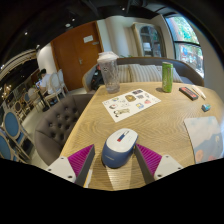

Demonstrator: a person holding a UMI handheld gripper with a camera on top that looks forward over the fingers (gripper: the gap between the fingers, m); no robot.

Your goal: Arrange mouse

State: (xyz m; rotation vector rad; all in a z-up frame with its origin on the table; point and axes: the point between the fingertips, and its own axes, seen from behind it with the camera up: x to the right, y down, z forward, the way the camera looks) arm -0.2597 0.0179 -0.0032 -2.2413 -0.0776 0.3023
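A white and blue-grey computer mouse (119,147) lies on the wooden table (165,122), with a small red mark on its top. My gripper (115,152) is open around it. The mouse stands between the two fingers, near their tips. The right pink pad (148,157) is close against its side. The left pink pad (80,159) stands off with a visible gap of bare wood. The mouse appears to rest on the table, not lifted.
Beyond the mouse lies a printed paper sheet (131,103). Farther back stand a clear plastic pitcher (108,72) and a green bottle (167,76). A brown flat object (189,93), a small teal item (205,106) and a white sheet (205,136) lie right. A grey tufted seat (55,118) borders the table's left edge.
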